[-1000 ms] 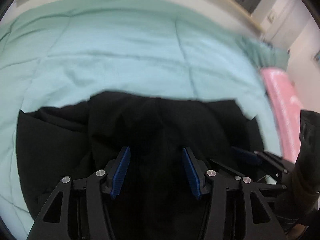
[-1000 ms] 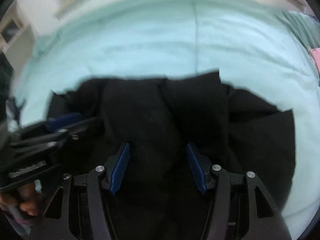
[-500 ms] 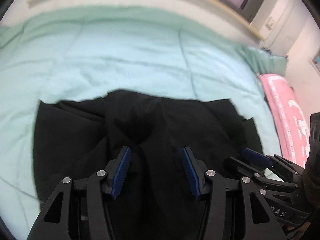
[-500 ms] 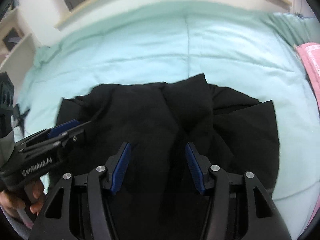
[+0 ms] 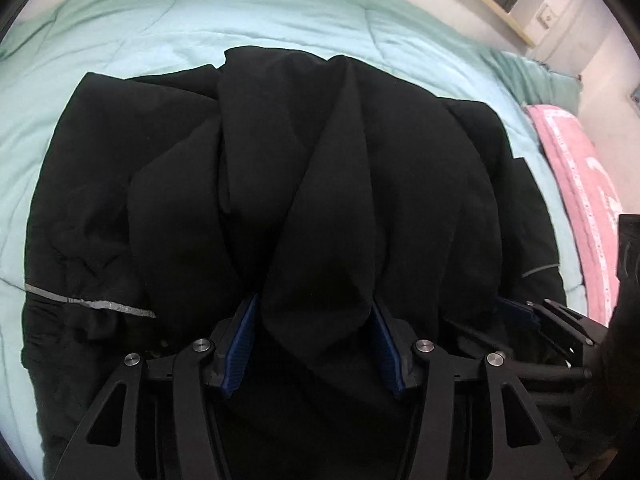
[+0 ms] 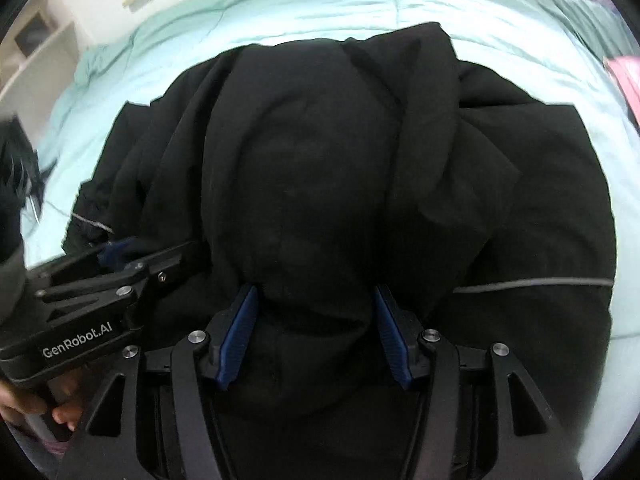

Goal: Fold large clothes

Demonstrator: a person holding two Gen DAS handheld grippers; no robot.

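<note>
Right gripper [image 6: 316, 320] had a thick fold of the bulky black jacket [image 6: 320, 152] bunched between its blue pads [image 6: 240, 320], over the mint-green quilted bedspread [image 6: 280, 8]. Left gripper [image 6: 116, 252] poked in alongside, jacket's grey reflective stripe [image 6: 532, 282] showing.

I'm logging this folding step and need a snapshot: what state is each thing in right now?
Black garment: bunched, partly folded, lying on the quilt, a thick fold gathered between each gripper's pads.
Left gripper: shut on a fold of the black garment.
Right gripper: shut on a fold of the black garment.
Mint quilt: spread flat, lightly creased.
Pink cloth: lying along the quilt's edge, clear of the garment.
</note>
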